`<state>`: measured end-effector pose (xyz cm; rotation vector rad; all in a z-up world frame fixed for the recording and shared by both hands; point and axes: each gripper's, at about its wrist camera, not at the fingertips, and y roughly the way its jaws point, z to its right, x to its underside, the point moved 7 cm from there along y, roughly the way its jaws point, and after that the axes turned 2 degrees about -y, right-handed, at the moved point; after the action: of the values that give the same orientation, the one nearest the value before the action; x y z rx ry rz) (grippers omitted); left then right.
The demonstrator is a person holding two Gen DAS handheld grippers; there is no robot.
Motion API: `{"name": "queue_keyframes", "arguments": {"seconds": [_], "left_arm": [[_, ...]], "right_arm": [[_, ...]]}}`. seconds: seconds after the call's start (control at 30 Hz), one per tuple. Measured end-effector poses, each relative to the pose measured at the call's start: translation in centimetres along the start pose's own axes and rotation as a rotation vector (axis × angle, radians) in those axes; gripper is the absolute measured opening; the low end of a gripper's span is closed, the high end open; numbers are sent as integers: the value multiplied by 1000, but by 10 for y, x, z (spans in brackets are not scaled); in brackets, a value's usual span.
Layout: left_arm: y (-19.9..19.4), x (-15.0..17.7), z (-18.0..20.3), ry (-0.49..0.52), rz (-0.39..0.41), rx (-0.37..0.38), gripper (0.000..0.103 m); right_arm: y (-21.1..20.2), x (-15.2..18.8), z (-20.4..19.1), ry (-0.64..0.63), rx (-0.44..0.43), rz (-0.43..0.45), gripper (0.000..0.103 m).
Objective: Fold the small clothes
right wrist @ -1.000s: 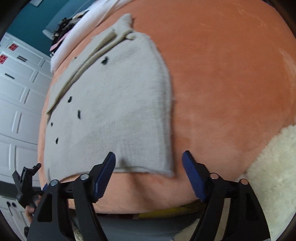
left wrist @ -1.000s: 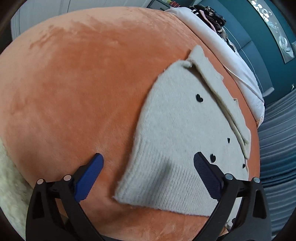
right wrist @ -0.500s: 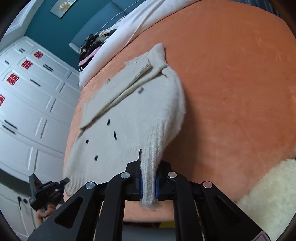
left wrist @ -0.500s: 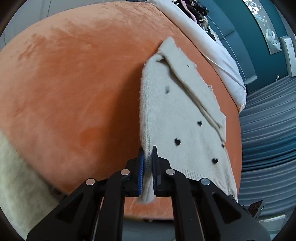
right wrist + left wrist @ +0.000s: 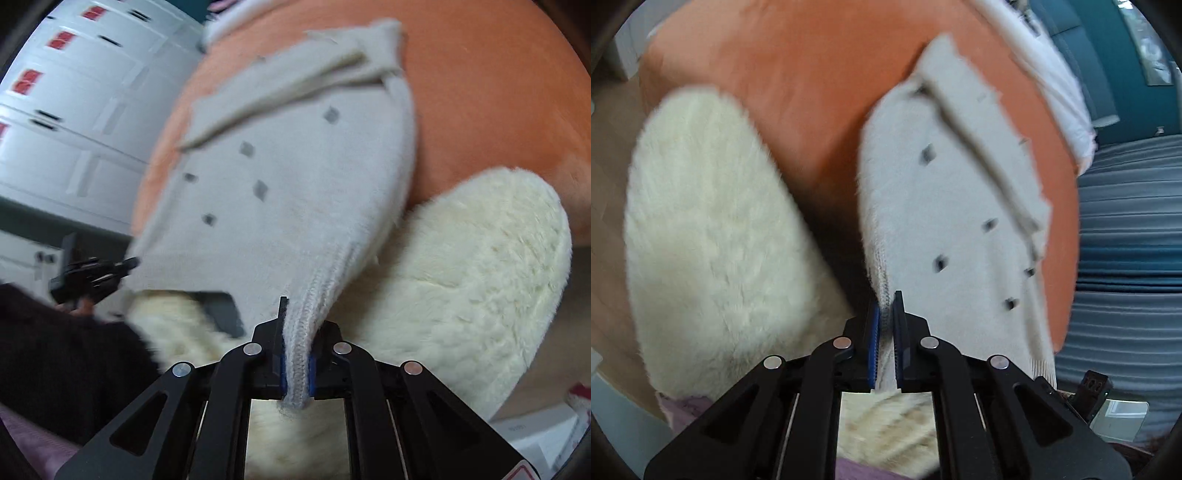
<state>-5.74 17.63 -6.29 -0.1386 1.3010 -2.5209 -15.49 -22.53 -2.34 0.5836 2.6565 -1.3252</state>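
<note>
Your left gripper [image 5: 885, 314] and right gripper [image 5: 295, 354] each pinch a ribbed hem corner of the sweater [image 5: 945, 229] — fuzzy cream knit, small dark motifs — its upper part draped over the orange velvet cushion's [image 5: 798, 74] near edge, above a shaggy cream rug [image 5: 709, 236].

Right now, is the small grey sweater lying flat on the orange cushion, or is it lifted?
Partly lifted. The left tool and right tool each pinch a ribbed hem corner of the sweater; its far end still rests on the orange cushion.
</note>
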Motion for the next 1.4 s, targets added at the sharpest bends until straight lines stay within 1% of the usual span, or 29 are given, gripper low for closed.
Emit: {"name": "queue_keyframes", "arguments": {"seconds": [0.07, 0.13, 0.17, 0.23, 0.27, 0.3, 0.33, 0.37, 0.4, 0.47, 0.5, 0.53, 0.6, 0.67, 0.77, 0.8, 0.83, 0.87, 0.9, 0.93, 0.97, 1.0, 1.07, 1.17, 1.2, 1.23, 1.3, 1.33, 1.4], "left_arm": [[-22, -40, 33, 49, 97, 60, 5], [-34, -97, 77, 145, 227, 121, 5], [-32, -126, 97, 182, 296, 125, 5], [-17, -173, 125, 242, 375, 126, 7], [-2, -196, 134, 247, 421, 93, 10], [15, -215, 138, 253, 455, 66, 25], [37, -229, 140, 258, 459, 31, 53], [54, -238, 132, 241, 452, -40, 65], [75, -245, 126, 224, 432, -104, 67], [101, -245, 120, 231, 384, -113, 67], [101, -241, 111, 234, 386, -106, 69], [105, -238, 109, 238, 399, -99, 79], [110, -238, 104, 247, 421, -115, 89], [127, -249, 101, 276, 387, -160, 89], [163, -268, 99, 292, 330, -218, 89], [175, -274, 96, 281, 308, -240, 86], [184, -278, 94, 265, 283, -240, 70], [191, -279, 95, 257, 251, -229, 59], [197, -281, 93, 251, 231, -237, 33], [197, -283, 94, 254, 231, -243, 7], [192, -283, 98, 262, 237, -238, 7], [181, -285, 103, 265, 259, -209, 7], [148, -288, 116, 273, 327, -141, 6], [118, -297, 118, 248, 382, -117, 6], [123, -303, 109, 231, 381, -145, 6], [134, -306, 101, 231, 367, -190, 7], [177, -311, 76, 230, 285, -296, 7], [196, -309, 62, 209, 238, -323, 7], [196, -306, 62, 230, 294, -319, 10]], "right_arm": [[-29, -62, -13, -55, -39, 183, 7], [-52, -131, -14, -82, -70, 387, 7], [-56, -156, -7, -69, -68, 462, 8], [-37, -220, 16, -9, -68, 574, 12], [-18, -243, 32, 35, -3, 595, 18], [6, -262, 54, 100, 92, 589, 29], [25, -273, 70, 149, 172, 570, 49], [45, -279, 87, 200, 273, 540, 51], [59, -279, 100, 252, 319, 516, 51], [71, -272, 106, 322, 276, 528, 52], [71, -267, 109, 330, 270, 533, 56], [74, -261, 111, 323, 291, 534, 66], [82, -259, 118, 279, 368, 505, 70], [93, -261, 132, 263, 418, 455, 70], [113, -277, 151, 294, 419, 419, 70], [120, -271, 158, 304, 428, 398, 70], [123, -263, 158, 305, 441, 379, 70], [128, -267, 160, 300, 454, 363, 69], [135, -272, 161, 284, 460, 342, 65], [142, -278, 156, 245, 451, 313, 34], [143, -283, 152, 213, 453, 301, 12], [135, -289, 140, 180, 445, 329, 11], [93, -299, 106, 142, 329, 471, 8], [52, -302, 99, 153, 294, 597, 8], [57, -302, 113, 180, 323, 581, 8], [75, -301, 134, 210, 364, 518, 8], [133, -288, 184, 288, 431, 303, 8], [151, -280, 198, 312, 455, 236, 9], [139, -281, 186, 291, 444, 305, 11]]}}
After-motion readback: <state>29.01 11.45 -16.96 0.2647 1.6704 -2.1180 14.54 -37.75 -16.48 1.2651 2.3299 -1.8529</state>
